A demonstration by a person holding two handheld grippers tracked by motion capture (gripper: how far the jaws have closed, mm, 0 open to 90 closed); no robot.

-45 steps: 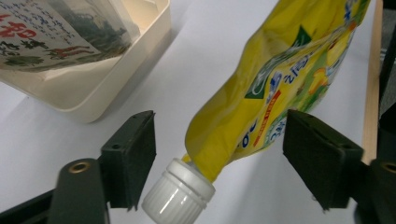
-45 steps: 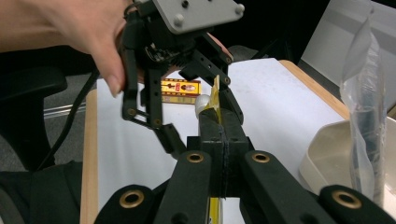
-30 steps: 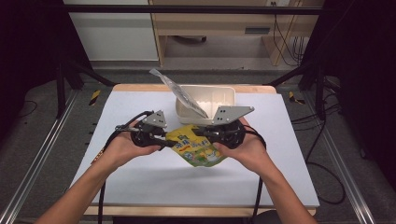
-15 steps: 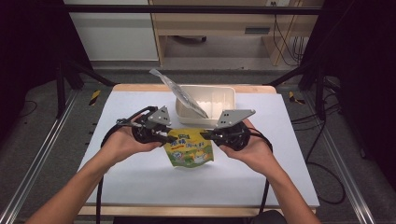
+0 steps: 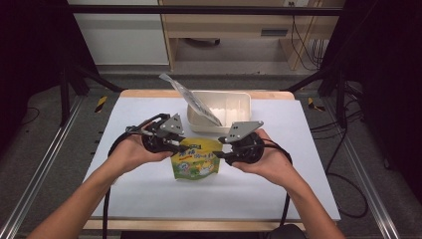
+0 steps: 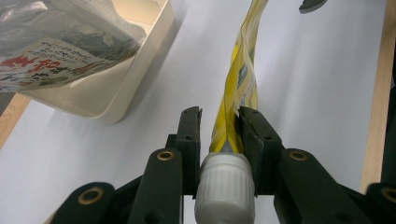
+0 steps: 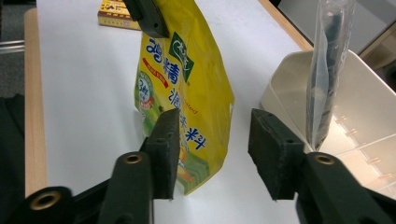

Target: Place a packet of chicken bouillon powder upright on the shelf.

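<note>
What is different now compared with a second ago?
The right gripper has just been opening its jaws: the yellow pouch stands between them, the pads no longer pressing it. Before, it lay tilted; now it hangs upright. The left gripper stays clamped at the pouch's white cap. The cream bin and its clear bag stayed put.

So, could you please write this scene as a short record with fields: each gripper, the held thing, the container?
left gripper: shut on the yellow pouch near its white cap
right gripper: jaws have just been opening; pouch edge between them, pads not pressing
yellow pouch: upright over the white table
cream bin: behind the pouch, a clear packet leaning out of it
</note>
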